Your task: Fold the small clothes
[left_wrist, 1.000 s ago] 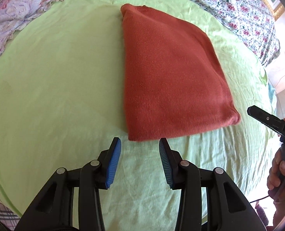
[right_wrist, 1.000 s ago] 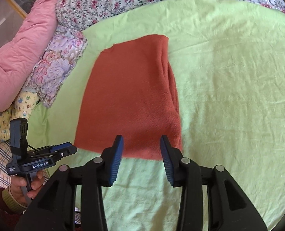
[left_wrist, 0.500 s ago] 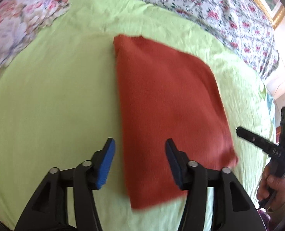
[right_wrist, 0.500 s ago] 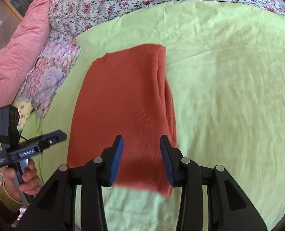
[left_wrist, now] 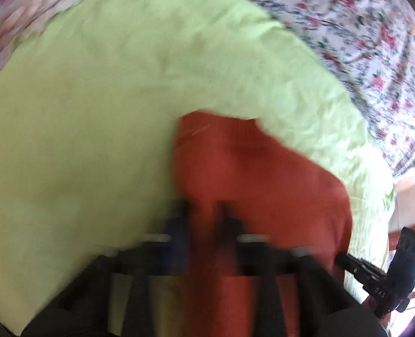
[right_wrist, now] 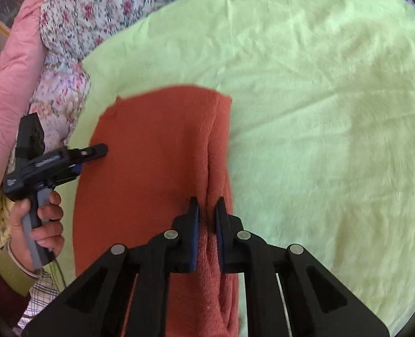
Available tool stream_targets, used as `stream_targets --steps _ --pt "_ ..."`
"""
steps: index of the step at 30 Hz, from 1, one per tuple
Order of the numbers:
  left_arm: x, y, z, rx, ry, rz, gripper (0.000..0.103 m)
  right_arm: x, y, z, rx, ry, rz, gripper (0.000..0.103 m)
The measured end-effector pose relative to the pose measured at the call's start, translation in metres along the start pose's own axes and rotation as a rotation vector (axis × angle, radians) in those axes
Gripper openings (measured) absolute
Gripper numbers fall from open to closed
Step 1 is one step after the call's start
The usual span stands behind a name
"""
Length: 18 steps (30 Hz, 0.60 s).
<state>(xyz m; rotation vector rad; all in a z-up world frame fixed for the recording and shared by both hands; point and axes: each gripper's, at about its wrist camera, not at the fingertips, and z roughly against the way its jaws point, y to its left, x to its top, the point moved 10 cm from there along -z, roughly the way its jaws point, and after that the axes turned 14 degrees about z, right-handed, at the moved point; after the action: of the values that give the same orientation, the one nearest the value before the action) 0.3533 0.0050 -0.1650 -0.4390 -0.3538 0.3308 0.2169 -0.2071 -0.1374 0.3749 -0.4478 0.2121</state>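
Sweater (right_wrist: 151, 168) bunched in your right gripper (right_wrist: 206, 210), clenched on its right-hand fold; your left gripper (left_wrist: 203, 213), jaws closing, pinches its left edge, blurred. It lies mid-blanket (right_wrist: 319, 112), pillows (right_wrist: 67, 28) beyond.

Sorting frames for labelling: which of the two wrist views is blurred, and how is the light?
Left wrist view: heavy motion smear, left gripper ghosted over the rust-red garment, its jaws closing on the cloth. Right wrist view: mostly sharp, right gripper crisp, pinching the garment's folded edge; even daylight on the green sheet. Both show fisheye bending.
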Motion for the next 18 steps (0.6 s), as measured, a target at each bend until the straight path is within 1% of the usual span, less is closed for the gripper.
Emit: stream_targets --steps 1,2,3,4,5,6,8,10,11,13,15,17,18 --pt "0.005 -0.002 0.003 0.029 -0.040 -0.016 0.009 0.005 0.001 0.006 -0.012 -0.025 0.015 0.011" --pt "0.008 -0.002 0.001 0.080 -0.066 -0.045 0.008 0.008 0.001 0.007 -0.022 -0.033 0.020 0.011" --pt "0.009 -0.001 -0.004 0.127 -0.070 -0.068 0.007 0.007 -0.001 0.005 -0.024 -0.028 0.014 0.011" --pt "0.009 0.001 -0.010 0.166 -0.069 -0.086 0.007 0.002 -0.004 -0.003 -0.023 -0.002 0.000 0.011" --pt "0.009 0.002 -0.013 0.185 -0.075 -0.097 0.008 -0.001 -0.007 -0.011 -0.021 0.019 -0.006 0.011" --pt "0.009 0.001 -0.012 0.196 -0.085 -0.108 0.008 -0.003 -0.010 -0.015 -0.018 0.020 -0.007 0.011" --pt "0.010 -0.004 -0.007 0.206 -0.093 -0.123 0.009 -0.002 -0.013 -0.014 -0.015 0.016 -0.017 0.013" --pt "0.008 -0.007 0.005 0.194 -0.100 -0.125 0.012 -0.001 -0.015 -0.006 0.001 0.013 -0.041 0.022" --pt "0.006 -0.010 0.011 0.189 -0.102 -0.122 0.014 0.000 -0.016 0.002 0.007 0.002 -0.056 0.023" --pt "0.000 -0.014 0.025 0.166 -0.106 -0.120 0.015 0.000 -0.016 0.016 -0.006 -0.018 -0.055 0.023" --pt "-0.014 -0.014 0.043 0.141 -0.104 -0.120 0.017 -0.001 -0.011 0.034 -0.011 -0.045 -0.049 0.024" --pt "-0.034 -0.017 0.055 0.123 -0.097 -0.129 0.019 -0.007 -0.003 0.050 -0.007 -0.065 -0.040 0.028" --pt "-0.046 -0.016 0.063 0.116 -0.096 -0.134 0.020 -0.010 0.002 0.056 -0.009 -0.071 -0.034 0.033"
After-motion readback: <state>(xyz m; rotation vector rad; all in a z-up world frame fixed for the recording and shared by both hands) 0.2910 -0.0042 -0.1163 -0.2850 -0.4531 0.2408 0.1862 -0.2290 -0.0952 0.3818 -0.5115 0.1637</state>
